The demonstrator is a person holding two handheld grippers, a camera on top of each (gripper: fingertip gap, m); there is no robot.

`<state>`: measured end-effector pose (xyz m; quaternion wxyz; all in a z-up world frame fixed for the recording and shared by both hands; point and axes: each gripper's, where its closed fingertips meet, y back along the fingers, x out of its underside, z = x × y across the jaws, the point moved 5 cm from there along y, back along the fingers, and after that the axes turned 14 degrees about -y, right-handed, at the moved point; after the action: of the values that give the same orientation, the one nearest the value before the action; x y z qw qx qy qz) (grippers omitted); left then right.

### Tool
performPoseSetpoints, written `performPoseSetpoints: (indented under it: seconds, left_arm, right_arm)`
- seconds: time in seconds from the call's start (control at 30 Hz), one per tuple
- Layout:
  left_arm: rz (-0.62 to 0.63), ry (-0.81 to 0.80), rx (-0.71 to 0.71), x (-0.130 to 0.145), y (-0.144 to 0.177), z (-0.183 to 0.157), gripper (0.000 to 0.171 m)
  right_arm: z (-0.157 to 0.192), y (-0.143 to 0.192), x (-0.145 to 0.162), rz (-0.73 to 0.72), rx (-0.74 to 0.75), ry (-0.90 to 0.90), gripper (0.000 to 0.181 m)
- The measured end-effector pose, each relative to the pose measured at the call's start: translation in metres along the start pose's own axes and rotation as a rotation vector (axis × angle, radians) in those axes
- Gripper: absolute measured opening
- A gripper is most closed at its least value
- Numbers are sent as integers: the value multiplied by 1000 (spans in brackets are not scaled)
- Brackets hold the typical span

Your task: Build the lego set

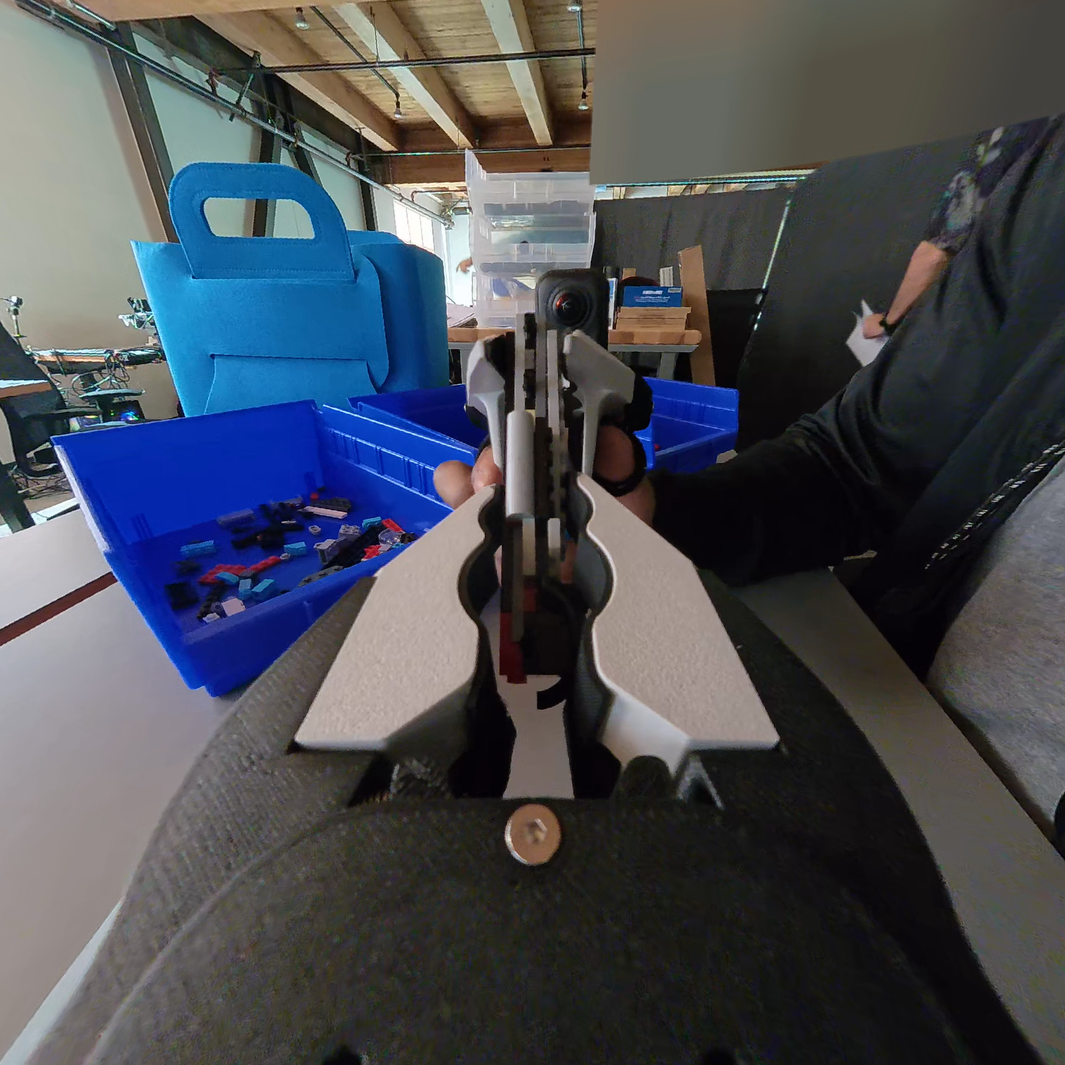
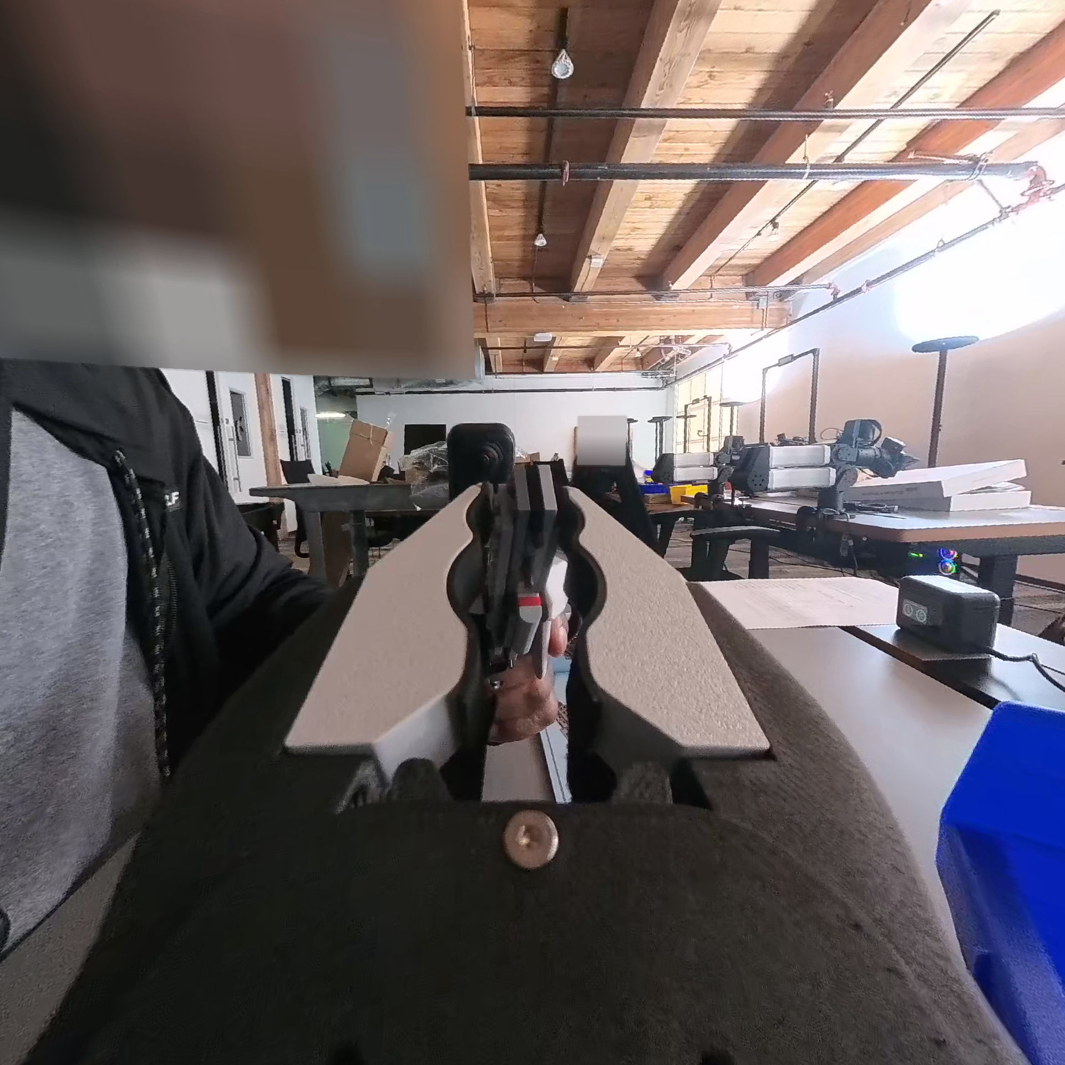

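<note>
A long, narrow lego build of black, grey, white and red pieces is held in the air between the two grippers, which face each other. My left gripper is shut on the near end of it. My right gripper shows opposite, with its camera above, its fingers closed on the far end. In the right wrist view, my right gripper is shut on the same build, and the left gripper's camera and the holding hand show behind it.
A blue bin on the left holds several loose lego pieces. A second blue bin and a blue felt bag stand behind it. In the right wrist view, a blue bin, a black box and a paper sheet lie on the right. The person's torso is close.
</note>
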<state>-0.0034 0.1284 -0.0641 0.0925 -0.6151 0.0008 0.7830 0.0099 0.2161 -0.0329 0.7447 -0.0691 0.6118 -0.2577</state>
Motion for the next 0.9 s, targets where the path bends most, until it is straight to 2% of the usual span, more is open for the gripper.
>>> performPoseSetpoints:
  seconds: [0.27,0.43,0.57,0.77,0.9]
  left_arm:
    - [-8,20,13,1,-1,0,20]
    - [8,104,8,6,0,6,19]
    - [-14,352,40,10,2,15,20]
    - [-31,662,70,16,7,23,20]
    - [82,786,63,25,8,15,20]
  right_arm:
    - [1,0,0,18,-3,8,25]
    - [-7,2,1,22,86,3,27]
    - [-14,11,-1,86,172,60,57]
    - [-16,23,-5,177,268,146,60]
    - [-9,33,5,261,317,199,58]
